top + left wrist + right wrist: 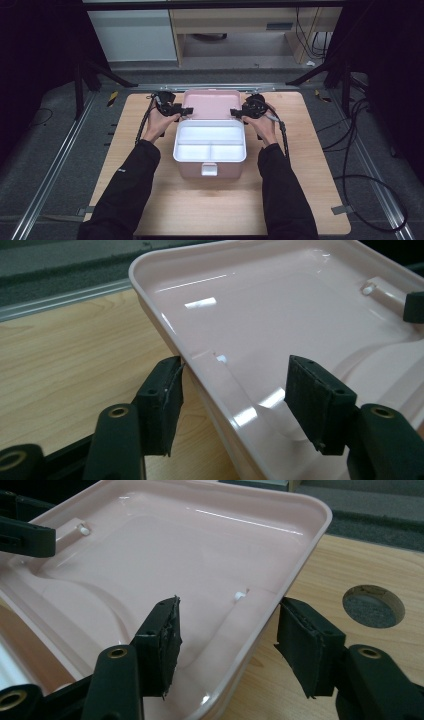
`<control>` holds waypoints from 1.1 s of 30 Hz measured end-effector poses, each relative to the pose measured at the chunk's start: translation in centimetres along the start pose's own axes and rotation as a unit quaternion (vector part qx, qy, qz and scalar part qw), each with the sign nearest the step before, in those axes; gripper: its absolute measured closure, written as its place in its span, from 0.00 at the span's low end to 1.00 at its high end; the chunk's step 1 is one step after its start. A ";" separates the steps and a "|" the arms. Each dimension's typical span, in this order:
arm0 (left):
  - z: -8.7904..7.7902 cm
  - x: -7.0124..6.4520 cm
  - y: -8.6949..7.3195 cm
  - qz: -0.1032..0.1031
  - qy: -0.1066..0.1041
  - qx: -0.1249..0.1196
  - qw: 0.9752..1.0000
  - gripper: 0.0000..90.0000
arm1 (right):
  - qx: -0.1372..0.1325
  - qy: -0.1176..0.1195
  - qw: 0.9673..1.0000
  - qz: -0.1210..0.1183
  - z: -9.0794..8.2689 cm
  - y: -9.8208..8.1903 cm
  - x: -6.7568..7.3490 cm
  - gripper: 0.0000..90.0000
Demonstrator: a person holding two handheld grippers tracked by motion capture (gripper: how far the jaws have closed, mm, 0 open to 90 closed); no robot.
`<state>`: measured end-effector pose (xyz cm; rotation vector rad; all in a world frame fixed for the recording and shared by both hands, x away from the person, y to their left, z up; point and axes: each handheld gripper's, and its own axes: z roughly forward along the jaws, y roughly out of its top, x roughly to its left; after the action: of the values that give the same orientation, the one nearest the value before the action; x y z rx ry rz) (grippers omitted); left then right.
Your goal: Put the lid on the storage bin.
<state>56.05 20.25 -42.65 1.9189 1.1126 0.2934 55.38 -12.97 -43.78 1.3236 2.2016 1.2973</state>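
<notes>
A pink box (210,169) stands mid-table with its lid (212,104) swung open and lying back. A white divided tray (210,141) sits inside the box. My left gripper (184,112) straddles the lid's left rim (165,330). Its outer pad (165,395) sits right at the rim and its inner pad (312,400) stands over the lid's hollow, with a gap. My right gripper (235,113) straddles the right rim (300,565). One of its pads (165,640) is inside the lid and the other (302,647) just outside. Both are open.
The wooden table (225,210) has bare surface in front of the box and to both sides. A round hole (373,605) is cut in the tabletop to the right of the lid. Cables (360,165) lie on the floor at the right, metal rails (55,160) at the left.
</notes>
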 end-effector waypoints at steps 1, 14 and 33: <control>-0.1 0.0 0.1 -0.001 -0.001 -0.006 1.000 0.45 | -0.007 0.000 1.000 0.000 -0.2 0.1 0.1 0.48; -3.7 -1.5 1.4 0.033 -0.003 -0.053 0.998 0.49 | -0.045 -0.011 0.998 -0.033 -3.0 2.2 1.6 0.50; -7.8 -4.0 3.2 0.096 0.016 -0.071 0.993 0.50 | -0.081 -0.025 0.994 -0.070 -6.8 4.6 3.8 0.53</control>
<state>51.16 20.82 -34.69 1.9011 0.9037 0.4979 51.82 -12.84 -35.49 1.1096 2.0665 1.3438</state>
